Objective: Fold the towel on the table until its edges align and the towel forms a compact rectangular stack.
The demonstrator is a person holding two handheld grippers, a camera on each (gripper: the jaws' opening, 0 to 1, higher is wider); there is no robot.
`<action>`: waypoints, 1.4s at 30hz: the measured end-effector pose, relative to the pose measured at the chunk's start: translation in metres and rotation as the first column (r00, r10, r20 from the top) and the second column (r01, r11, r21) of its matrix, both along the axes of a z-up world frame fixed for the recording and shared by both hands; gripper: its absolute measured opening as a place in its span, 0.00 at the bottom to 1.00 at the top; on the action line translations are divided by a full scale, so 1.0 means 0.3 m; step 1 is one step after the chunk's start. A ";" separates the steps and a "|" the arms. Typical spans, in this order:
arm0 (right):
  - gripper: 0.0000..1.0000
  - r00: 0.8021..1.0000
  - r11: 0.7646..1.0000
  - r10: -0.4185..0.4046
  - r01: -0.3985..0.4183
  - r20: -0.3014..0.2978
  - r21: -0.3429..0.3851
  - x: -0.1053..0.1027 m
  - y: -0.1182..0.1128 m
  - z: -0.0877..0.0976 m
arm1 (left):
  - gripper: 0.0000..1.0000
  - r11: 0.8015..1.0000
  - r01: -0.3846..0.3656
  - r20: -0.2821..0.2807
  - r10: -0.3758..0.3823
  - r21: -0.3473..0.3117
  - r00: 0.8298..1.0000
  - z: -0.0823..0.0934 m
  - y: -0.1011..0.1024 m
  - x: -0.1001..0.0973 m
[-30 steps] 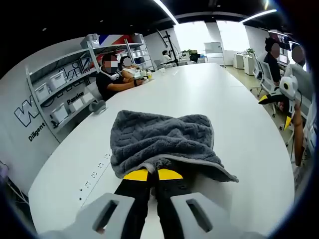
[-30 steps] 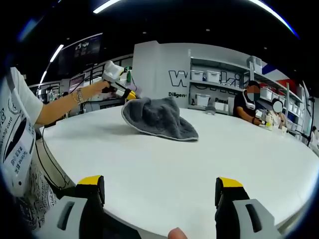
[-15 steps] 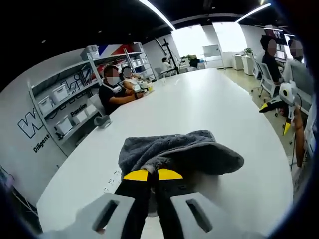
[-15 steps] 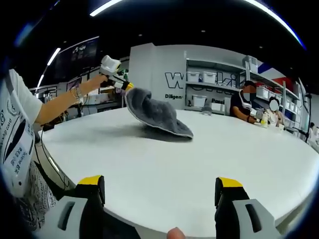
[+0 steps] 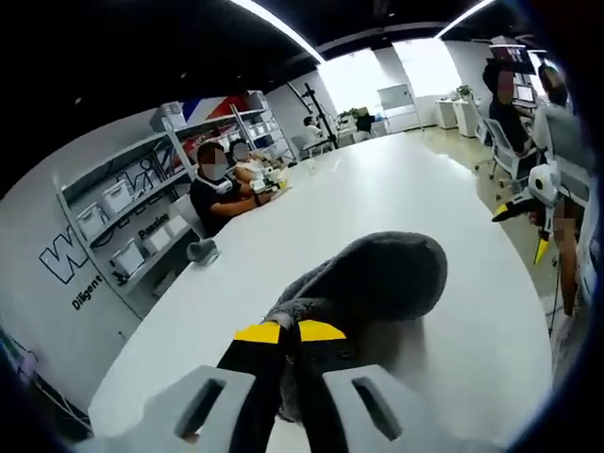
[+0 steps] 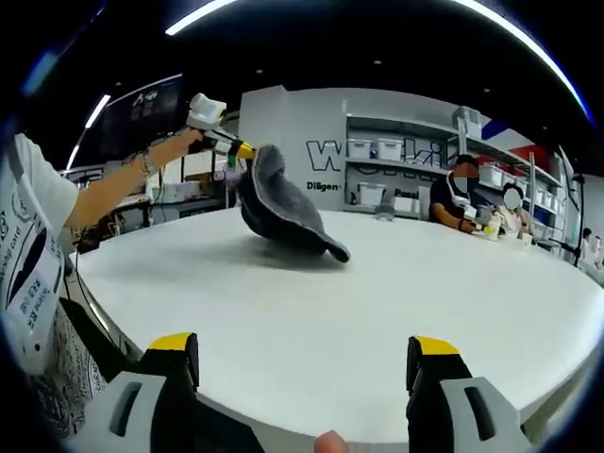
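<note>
left gripper (image 5: 289, 332): jaws closed, arm outstretched | right gripper (image 6: 302, 363): jaws apart

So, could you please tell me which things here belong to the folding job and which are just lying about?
For the job: grey towel, lifted by the left tool; right tool, open; white table.

Lying about: shelf bins, small grey object on the table.

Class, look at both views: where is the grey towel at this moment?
The towel hangs from the shut left tool, raised over the white table; its lower end still reaches the tabletop, across from the open right tool.
</note>
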State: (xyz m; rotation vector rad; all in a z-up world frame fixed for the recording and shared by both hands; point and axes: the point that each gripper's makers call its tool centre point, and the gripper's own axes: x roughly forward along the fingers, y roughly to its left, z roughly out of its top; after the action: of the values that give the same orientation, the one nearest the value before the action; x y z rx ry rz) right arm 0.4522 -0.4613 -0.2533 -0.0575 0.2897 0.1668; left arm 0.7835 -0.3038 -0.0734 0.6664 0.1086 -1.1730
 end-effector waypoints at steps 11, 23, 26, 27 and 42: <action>0.95 1.000 1.000 -0.015 0.015 0.010 -0.001 -0.111 0.024 0.028 | 0.04 1.000 0.015 0.014 -0.015 0.002 1.000 0.115 -0.012 -0.079; 0.95 1.000 1.000 -0.014 0.014 0.011 -0.004 -0.115 0.022 0.035 | 0.04 0.999 0.016 0.056 -0.014 -0.037 0.998 0.244 0.010 -0.126; 0.95 1.000 1.000 -0.007 0.007 0.012 -0.005 -0.107 0.026 0.035 | 0.04 0.999 0.010 0.074 -0.006 -0.050 0.997 0.280 0.027 -0.136; 0.95 1.000 1.000 -0.004 0.004 0.012 -0.005 -0.101 0.028 0.035 | 0.04 0.999 0.005 0.082 -0.001 -0.050 0.997 0.289 0.034 -0.134; 0.95 1.000 1.000 0.002 -0.002 0.018 -0.005 -0.089 -0.026 0.012 | 0.04 0.994 -0.034 0.151 0.050 -0.105 0.987 0.400 0.071 -0.120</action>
State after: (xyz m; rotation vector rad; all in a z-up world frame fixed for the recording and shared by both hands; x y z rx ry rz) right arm 0.4254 -0.4691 -0.2498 -0.0639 0.2717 0.1675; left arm 0.7474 -0.2825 0.0467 0.6585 -0.0665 -1.0756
